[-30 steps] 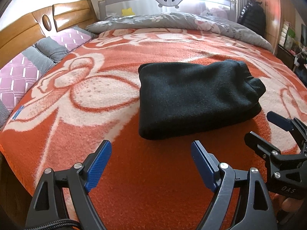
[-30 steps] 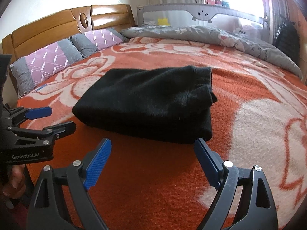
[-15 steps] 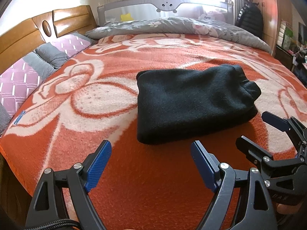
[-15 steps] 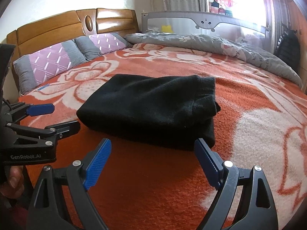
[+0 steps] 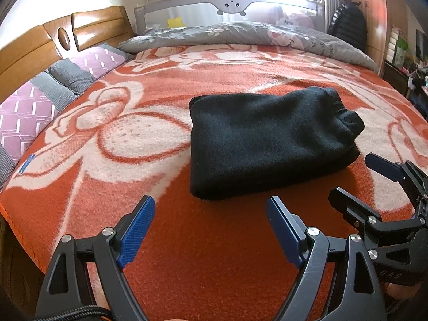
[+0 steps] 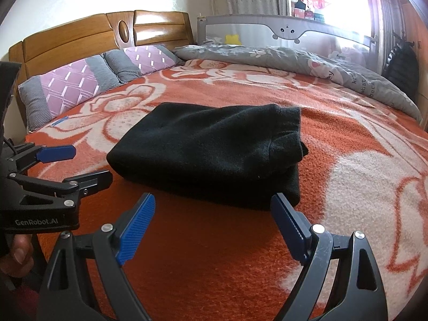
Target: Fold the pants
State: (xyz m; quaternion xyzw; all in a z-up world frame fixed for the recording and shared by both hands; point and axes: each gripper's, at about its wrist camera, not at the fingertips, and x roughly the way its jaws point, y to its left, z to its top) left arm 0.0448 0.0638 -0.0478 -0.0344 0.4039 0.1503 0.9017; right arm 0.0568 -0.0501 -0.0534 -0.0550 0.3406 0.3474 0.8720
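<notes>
The black pants (image 5: 267, 139) lie folded in a thick rectangular bundle on the orange and white blanket (image 5: 133, 139). They also show in the right wrist view (image 6: 211, 149). My left gripper (image 5: 211, 230) is open and empty, held back from the bundle's near edge. My right gripper (image 6: 214, 227) is open and empty, just short of the bundle's near right corner. Each gripper shows in the other's view: the right one (image 5: 358, 182) at the right edge, the left one (image 6: 80, 165) at the left edge.
Purple and grey pillows (image 6: 77, 85) lie along the wooden headboard (image 6: 80, 34) at the left. A grey quilt (image 6: 294, 61) is bunched along the far side by a grey bed rail (image 6: 289, 26). The blanket's near left edge (image 5: 16, 222) drops off the bed.
Both grippers have pulled back and risen a little from the folded pants, and both views have tilted up. Both stayed open. The pants have not moved.
</notes>
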